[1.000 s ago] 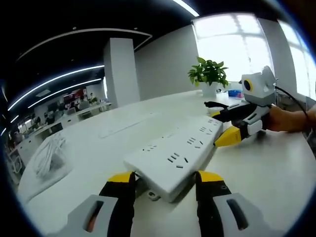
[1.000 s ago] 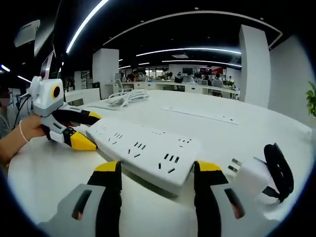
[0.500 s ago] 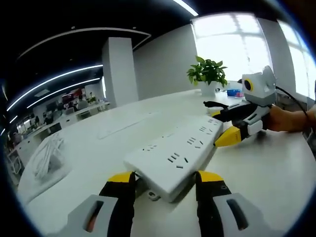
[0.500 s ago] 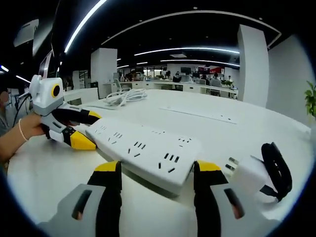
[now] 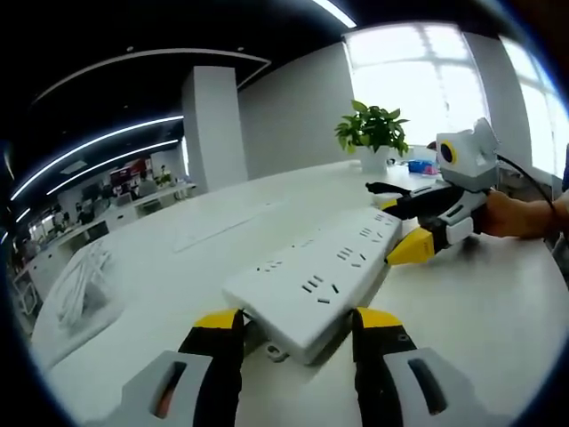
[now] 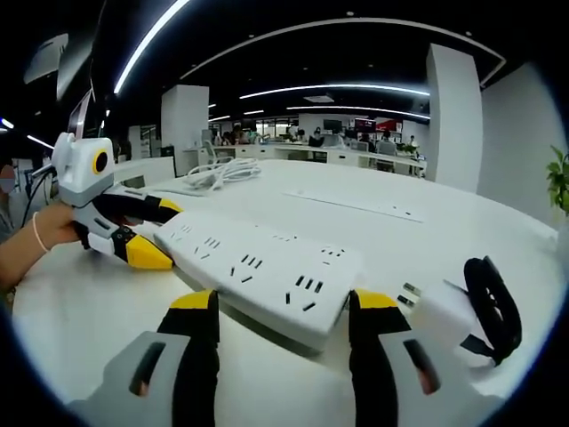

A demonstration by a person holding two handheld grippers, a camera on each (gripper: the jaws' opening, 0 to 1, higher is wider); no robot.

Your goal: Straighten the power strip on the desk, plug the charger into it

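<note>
While the white power strip (image 5: 320,280) lies flat on the desk (image 5: 480,302), my left gripper (image 5: 298,329) pinches its near end, jaws against both sides. Over at two o'clock, my right gripper (image 5: 404,227) clamps the far end. In the right gripper view, the charger (image 6: 444,311) lies at three o'clock, just beside the strip.

power strip (image 5: 313,286) end hidden between tool tips
</note>
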